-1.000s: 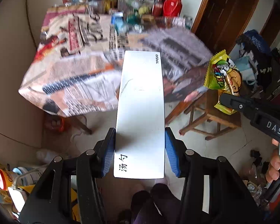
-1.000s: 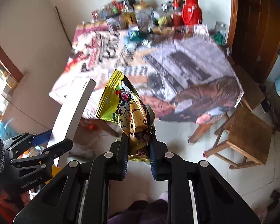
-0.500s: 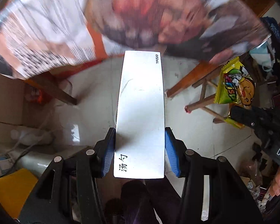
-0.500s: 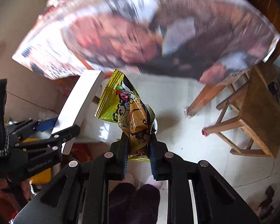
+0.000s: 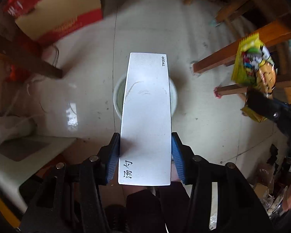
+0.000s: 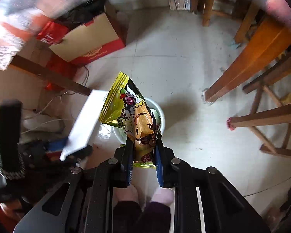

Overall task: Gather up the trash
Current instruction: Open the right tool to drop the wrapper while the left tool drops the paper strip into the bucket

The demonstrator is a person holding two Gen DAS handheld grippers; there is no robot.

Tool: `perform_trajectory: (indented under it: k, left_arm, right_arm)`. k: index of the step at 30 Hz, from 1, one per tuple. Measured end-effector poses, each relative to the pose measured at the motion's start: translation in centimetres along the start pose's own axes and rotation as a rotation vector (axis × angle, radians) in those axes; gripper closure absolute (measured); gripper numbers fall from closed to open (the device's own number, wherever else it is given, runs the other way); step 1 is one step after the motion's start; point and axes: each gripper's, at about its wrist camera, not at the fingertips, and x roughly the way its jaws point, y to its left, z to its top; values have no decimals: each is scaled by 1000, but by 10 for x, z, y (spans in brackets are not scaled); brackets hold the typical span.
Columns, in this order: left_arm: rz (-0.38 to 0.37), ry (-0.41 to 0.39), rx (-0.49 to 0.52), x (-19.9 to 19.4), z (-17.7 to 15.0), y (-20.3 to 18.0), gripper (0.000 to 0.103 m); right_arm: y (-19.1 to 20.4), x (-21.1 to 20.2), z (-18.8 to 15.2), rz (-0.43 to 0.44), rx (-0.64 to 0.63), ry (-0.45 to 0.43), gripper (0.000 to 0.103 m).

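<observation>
- Your left gripper (image 5: pixel 145 153) grasps the box (image 5: pixel 146 116), long axis pointing over the bin (image 5: pixel 117 95) at frame centre.
- Your right gripper (image 6: pixel 143 155) clenches the wrapper (image 6: pixel 133 112), just above it too.

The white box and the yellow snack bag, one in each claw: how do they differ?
The white box is flat, stiff, rectangular and plain apart from small black lettering; the yellow snack bag is crinkled, shiny foil with cartoon printing. The box fills a wide gap in the left claw; the bag is pinched narrow in the right claw. Both hang above the pale round bin on the floor.
</observation>
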Motion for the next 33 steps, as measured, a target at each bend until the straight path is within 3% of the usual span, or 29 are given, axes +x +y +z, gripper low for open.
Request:
perform_trajectory:
  k: [6,12,14,16,18,25,33]
  left_arm:
    - [-20,46,-45,66,10,8,52]
    - [34,56,-27,114,19,11,52]
    - [42,70,-25,123,22,12,52]
    - [26,96,-32,133,24,15,52]
    - [11,102,-49,135,24,18,52]
    - [-1,74,-64,108,22,24,52]
    - [32,16,-15,27,17,13,52]
  right_arm:
    - [-1,65,7,41,23,13,84]
    - [0,109,9,45,-15,26,80]
    - [-5,121,10,73,-9,65,72]
    - [-13,128,10,99,24,83,47]
    - [-16,130,11,99,50,87,45]
    - [-8,109,8,60,29,94,45]
    - [15,42,7,12,-46,75,46]
